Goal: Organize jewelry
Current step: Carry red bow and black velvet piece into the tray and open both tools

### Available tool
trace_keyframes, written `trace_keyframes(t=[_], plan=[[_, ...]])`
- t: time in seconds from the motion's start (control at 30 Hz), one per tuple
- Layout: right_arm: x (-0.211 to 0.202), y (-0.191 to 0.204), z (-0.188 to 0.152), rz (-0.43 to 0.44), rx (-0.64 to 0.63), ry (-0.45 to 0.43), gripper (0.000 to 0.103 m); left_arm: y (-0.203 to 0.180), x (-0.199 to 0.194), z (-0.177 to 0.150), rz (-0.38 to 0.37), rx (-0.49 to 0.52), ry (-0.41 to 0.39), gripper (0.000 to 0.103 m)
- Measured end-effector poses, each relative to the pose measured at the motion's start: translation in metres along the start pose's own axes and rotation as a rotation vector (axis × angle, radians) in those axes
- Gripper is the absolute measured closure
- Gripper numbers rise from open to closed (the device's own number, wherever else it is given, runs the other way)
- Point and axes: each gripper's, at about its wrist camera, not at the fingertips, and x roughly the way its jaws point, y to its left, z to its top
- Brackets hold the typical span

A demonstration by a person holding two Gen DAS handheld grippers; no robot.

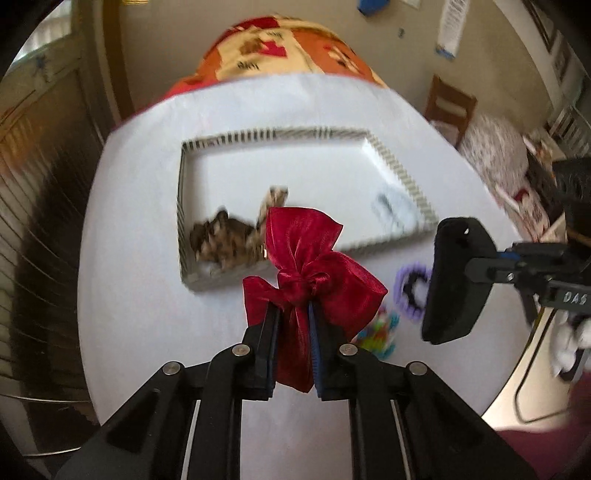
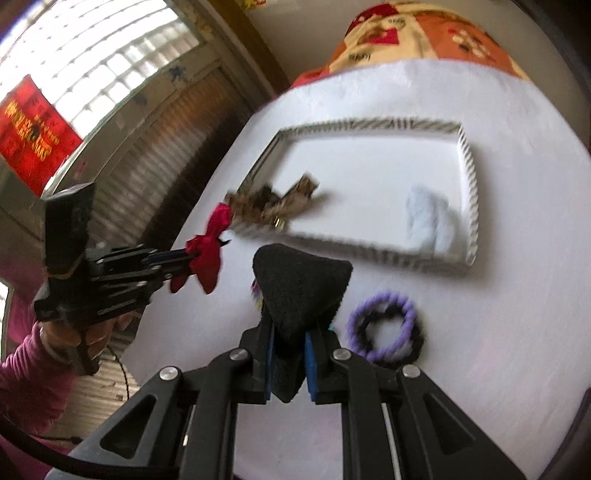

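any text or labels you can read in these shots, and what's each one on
"DAS": white letters on the right gripper body, cut off at the frame edge.
Red poster by the window: gold writing, too blurred to read.
Papers on the wall: print too small to read.

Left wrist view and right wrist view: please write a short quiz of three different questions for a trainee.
1. True or false: the left tool holds a red bow.
2. What does the right tool hold? A) purple ring B) black cloth piece C) nothing
3. Which item lies in the tray at its left end?

Key: 1 true. 2 B. 3 the brown patterned bow.
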Motion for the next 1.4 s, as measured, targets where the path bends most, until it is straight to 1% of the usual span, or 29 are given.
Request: trace_keyframes(t=[0.07, 0.2, 0.3, 0.4, 0.43, 0.57, 0.7, 0.8, 0.9, 1.0, 1.1, 1.17, 1.2, 1.23, 1.33, 1.4], plan=[[-0.003, -0.007, 0.015, -0.01, 0.004, -0.019, 0.089, 0.0, 0.002, 0.015, -0.021, -0.03, -0.012, 0.103], [0.002, -0.028, 0.049, -0.06, 0.011, -0.045, 0.09, 0.008, 0.019, 0.043, -0.009, -0.097, -0.014, 0.103], [0.009, -0.048, 0.073, -0.085, 0.035, -0.056, 0.089, 0.018, 0.037, 0.064, 0.034, -0.157, 0.002, 0.103], [0.024, -0.069, 0.098, -0.115, 0.046, -0.046, 0.089, 0.03, 0.058, 0.085, 0.08, -0.203, 0.02, 0.103], [0.03, -0.077, 0.107, -0.123, 0.046, -0.04, 0.089, 0.034, 0.066, 0.094, 0.093, -0.215, 0.03, 0.103], [0.057, -0.108, 0.14, -0.152, 0.047, 0.002, 0.09, 0.048, 0.093, 0.11, 0.163, -0.247, 0.059, 0.103], [0.087, -0.138, 0.161, -0.154, 0.057, 0.055, 0.09, 0.066, 0.121, 0.116, 0.198, -0.309, 0.113, 0.103], [0.107, -0.151, 0.167, -0.164, 0.048, 0.098, 0.09, 0.072, 0.134, 0.114, 0.223, -0.324, 0.142, 0.103], [0.128, -0.161, 0.168, -0.201, 0.032, 0.134, 0.09, 0.074, 0.14, 0.113, 0.228, -0.331, 0.153, 0.103], [0.138, -0.165, 0.167, -0.228, 0.029, 0.134, 0.09, 0.076, 0.144, 0.11, 0.232, -0.341, 0.159, 0.103], [0.14, -0.161, 0.167, -0.259, -0.007, 0.115, 0.089, 0.077, 0.147, 0.11, 0.244, -0.345, 0.157, 0.103], [0.139, -0.159, 0.167, -0.264, -0.009, 0.11, 0.082, 0.079, 0.147, 0.109, 0.251, -0.355, 0.152, 0.103], [0.137, -0.158, 0.166, -0.27, 0.0, 0.109, 0.07, 0.079, 0.147, 0.109, 0.254, -0.359, 0.152, 0.102], [0.134, -0.157, 0.166, -0.27, 0.007, 0.105, 0.061, 0.079, 0.147, 0.11, 0.252, -0.363, 0.151, 0.097], [0.118, -0.152, 0.159, -0.24, 0.029, 0.068, 0.059, 0.08, 0.144, 0.109, 0.25, -0.374, 0.152, 0.092], [0.106, -0.145, 0.153, -0.232, 0.039, 0.045, 0.053, 0.078, 0.139, 0.109, 0.261, -0.374, 0.143, 0.087]])
